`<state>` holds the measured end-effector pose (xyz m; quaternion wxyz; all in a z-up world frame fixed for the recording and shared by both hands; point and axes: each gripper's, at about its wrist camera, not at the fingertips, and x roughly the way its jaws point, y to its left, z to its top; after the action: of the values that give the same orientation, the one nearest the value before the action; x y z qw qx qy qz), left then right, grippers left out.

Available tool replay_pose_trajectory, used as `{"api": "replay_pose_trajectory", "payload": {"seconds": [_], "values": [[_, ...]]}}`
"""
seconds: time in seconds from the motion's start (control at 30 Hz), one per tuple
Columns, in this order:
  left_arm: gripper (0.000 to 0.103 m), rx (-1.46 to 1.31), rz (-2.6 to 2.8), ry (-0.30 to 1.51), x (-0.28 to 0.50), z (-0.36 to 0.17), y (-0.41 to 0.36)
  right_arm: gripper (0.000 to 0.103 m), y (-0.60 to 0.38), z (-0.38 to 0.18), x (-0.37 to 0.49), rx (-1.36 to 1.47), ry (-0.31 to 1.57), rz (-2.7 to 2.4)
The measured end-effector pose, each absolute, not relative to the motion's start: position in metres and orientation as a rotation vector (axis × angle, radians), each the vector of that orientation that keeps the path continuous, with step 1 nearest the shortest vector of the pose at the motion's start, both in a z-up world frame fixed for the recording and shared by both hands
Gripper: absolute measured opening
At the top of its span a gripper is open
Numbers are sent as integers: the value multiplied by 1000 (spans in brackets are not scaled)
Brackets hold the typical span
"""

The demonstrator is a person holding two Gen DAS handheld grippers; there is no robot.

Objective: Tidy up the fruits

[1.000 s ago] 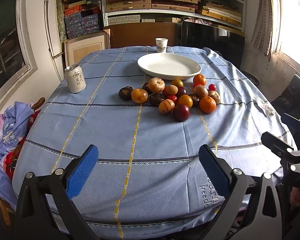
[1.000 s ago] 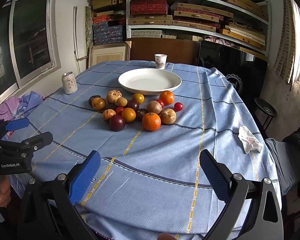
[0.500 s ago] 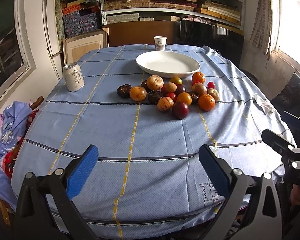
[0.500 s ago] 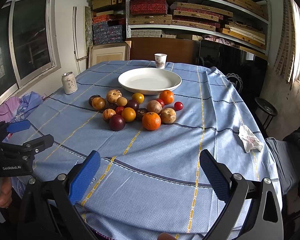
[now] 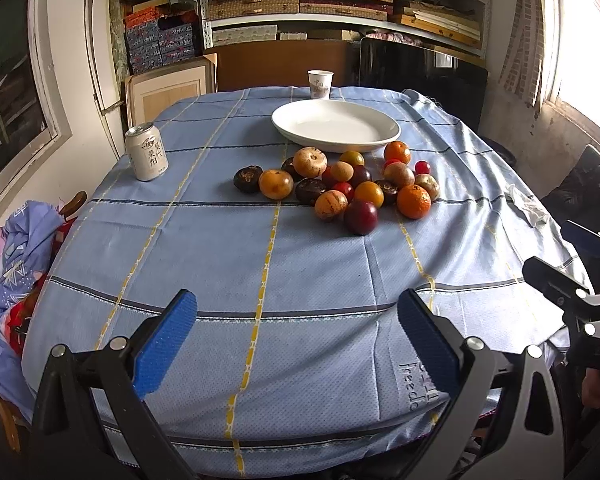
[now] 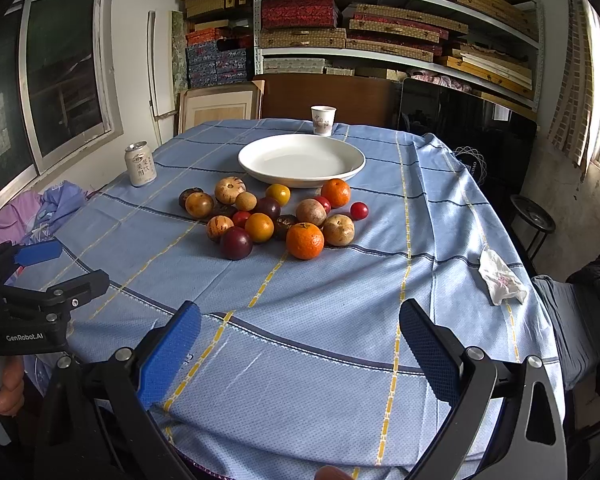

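Observation:
A cluster of several fruits (image 5: 342, 186) (image 6: 274, 218) lies mid-table on the blue checked cloth: oranges, dark plums, brown and red ones. An orange (image 6: 305, 241) and a dark plum (image 6: 236, 243) sit at its near edge. Just behind the fruits stands an empty white plate (image 5: 336, 140) (image 6: 260, 170). My left gripper (image 5: 296, 332) hangs open over the table's near edge, far short of the fruits. My right gripper (image 6: 300, 342) is open too, at the near right edge. Nothing is between either pair of blue pads.
A drink can (image 5: 146, 158) (image 6: 140, 164) stands at the left edge, a paper cup (image 5: 320, 84) (image 6: 323, 120) behind the plate. A crumpled tissue (image 6: 500, 278) lies at the right edge. Shelves of boxes fill the back wall; cloth heaps lie left.
Both grippers have drifted slightly forward and up; the fruits sit a little closer in the left wrist view. Nothing on the table has moved.

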<state>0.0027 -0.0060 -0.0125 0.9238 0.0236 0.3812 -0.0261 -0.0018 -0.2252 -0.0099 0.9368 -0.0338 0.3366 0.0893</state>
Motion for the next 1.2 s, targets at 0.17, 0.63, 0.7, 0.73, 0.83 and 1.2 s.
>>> {"api": "replay_pose_trajectory", "payload": {"seconds": [0.17, 0.63, 0.7, 0.73, 0.83, 1.2], "values": [[99, 50, -56, 785, 3, -14, -5, 100, -225, -10, -1, -69, 688, 183], [99, 52, -57, 791, 3, -17, -7, 100, -224, -11, -1, -66, 689, 186], [99, 52, -58, 795, 3, -18, -7, 100, -224, -12, -2, -67, 689, 186], [99, 52, -58, 796, 3, -19, -7, 100, -224, -12, -2, -67, 689, 186], [99, 49, -56, 801, 4, -20, -7, 100, -223, -13, -3, -67, 690, 186], [99, 5, -68, 843, 12, -27, 0, 100, -223, -23, -1, -64, 679, 192]]}}
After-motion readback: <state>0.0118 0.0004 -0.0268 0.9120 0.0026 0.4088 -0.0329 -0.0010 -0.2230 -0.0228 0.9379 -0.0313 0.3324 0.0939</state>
